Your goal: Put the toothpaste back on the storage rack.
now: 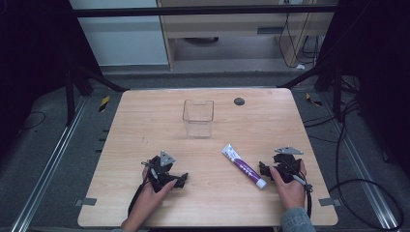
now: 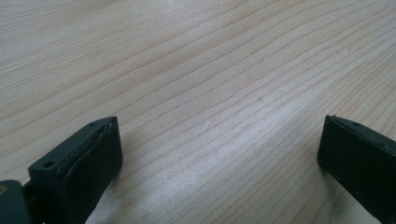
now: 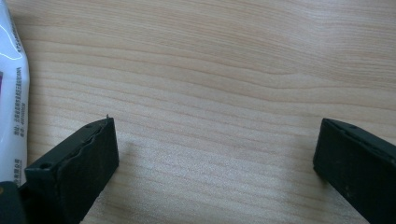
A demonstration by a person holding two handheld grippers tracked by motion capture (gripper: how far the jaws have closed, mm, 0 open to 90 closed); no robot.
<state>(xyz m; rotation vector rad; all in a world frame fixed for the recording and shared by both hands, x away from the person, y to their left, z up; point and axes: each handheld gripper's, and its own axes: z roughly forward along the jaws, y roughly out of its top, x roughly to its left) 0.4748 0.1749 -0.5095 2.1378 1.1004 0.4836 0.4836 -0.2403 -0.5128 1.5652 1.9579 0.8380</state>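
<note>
Your right tool (image 1: pixel 265 170) rests on the counter (image 1: pixel 145 125) at the near right, jaws spread wide w/ nothing between them. The toothpaste tube (image 1: pixel 243 166) lies flat just beside it on its left, cap toward you, not gripped; in the right gripper view the tube (image 3: pixel 11 93) sits outside the left jaw. Your left tool (image 1: pixel 180 180) rests at the near left, jaws also wide apart over bare wood, holding nothing. A clear plastic container (image 1: pixel 197 118) stands upright mid-counter, well apart from both tools.
</note>
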